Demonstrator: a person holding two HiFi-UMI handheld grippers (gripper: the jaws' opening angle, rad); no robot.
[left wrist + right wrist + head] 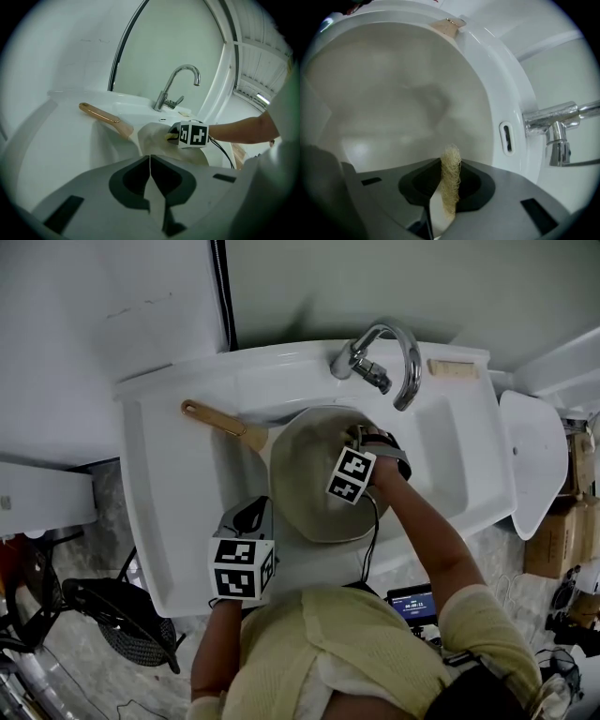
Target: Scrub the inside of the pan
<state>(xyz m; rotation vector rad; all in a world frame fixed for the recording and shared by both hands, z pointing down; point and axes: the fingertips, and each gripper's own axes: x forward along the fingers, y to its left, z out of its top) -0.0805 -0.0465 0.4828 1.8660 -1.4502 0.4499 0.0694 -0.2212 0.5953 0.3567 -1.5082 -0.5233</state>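
Resting in the sink (178,493), the pan (305,498) has its handle (220,420) over the far-left rim. The right gripper (449,199) fingers pinch a loofah (451,166) inside, with bare bowl to their left. The left gripper (150,180) fingers meet, empty, by the pan's near-left edge.

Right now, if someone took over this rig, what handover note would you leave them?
Left gripper: jaws shut, empty, over the white sink's front rim, short of the pan.
Right gripper: jaws shut on the pale fibrous loofah scrubber, down inside the round cream pan.
The pan lies in the sink basin below the chrome tap, its wooden handle up on the rim.
Done: scrubber is in the pan; how much is already scrubbed cannot be told.
Left: scrub the whole inside.
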